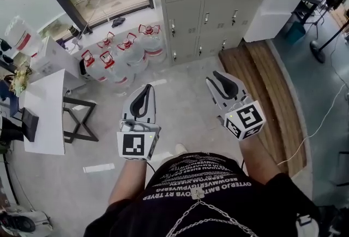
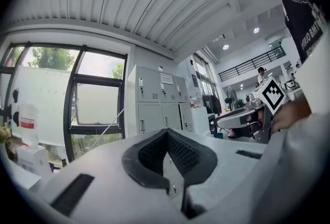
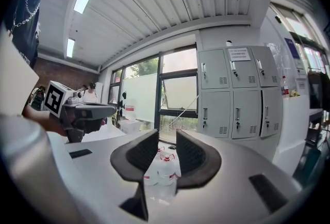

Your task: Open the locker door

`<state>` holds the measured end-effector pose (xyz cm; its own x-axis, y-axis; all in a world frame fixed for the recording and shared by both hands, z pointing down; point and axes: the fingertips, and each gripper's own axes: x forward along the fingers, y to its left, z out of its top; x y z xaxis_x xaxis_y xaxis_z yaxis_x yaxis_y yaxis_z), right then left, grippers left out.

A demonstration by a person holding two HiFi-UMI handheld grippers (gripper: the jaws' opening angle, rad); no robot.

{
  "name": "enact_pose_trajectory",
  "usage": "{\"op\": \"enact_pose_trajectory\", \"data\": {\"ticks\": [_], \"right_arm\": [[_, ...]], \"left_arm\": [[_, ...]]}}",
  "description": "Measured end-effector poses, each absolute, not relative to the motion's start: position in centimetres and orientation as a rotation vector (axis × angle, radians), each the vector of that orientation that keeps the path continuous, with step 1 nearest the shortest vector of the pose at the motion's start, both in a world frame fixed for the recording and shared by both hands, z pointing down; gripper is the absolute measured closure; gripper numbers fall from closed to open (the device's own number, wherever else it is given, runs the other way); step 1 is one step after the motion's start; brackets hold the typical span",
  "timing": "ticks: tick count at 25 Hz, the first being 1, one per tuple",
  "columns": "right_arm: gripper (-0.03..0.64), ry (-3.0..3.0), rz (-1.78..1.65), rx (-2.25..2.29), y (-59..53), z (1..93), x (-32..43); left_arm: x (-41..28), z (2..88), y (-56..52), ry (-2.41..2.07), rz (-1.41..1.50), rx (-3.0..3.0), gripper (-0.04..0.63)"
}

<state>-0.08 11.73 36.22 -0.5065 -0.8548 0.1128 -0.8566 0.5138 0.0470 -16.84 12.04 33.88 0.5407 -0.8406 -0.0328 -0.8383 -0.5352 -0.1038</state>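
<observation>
A bank of grey lockers stands against the far wall, every door closed, each with a small upright handle. The same lockers appear some way ahead in the left gripper view, and the lockers sit to the right in the right gripper view. My left gripper is held level over the floor, its black pads meeting at the tips with nothing in them. My right gripper is beside it, pointing toward the lockers, with a gap between its pads and nothing in that gap. Both are well short of the lockers.
Several large water bottles stand on the floor left of the lockers, below a window. A white table is at the left. A raised wooden platform and a white cabinet lie to the right.
</observation>
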Motion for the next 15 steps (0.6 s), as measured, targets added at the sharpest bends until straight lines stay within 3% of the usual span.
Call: {"op": "enact_pose_trajectory", "data": {"ticks": [15], "right_arm": [[0.529,-2.606,0.047,1.514,8.5,36.7,-1.2]], "left_arm": [[-18.7,35.8,7.8,1.457,-0.079,-2.677,0.598]]}}
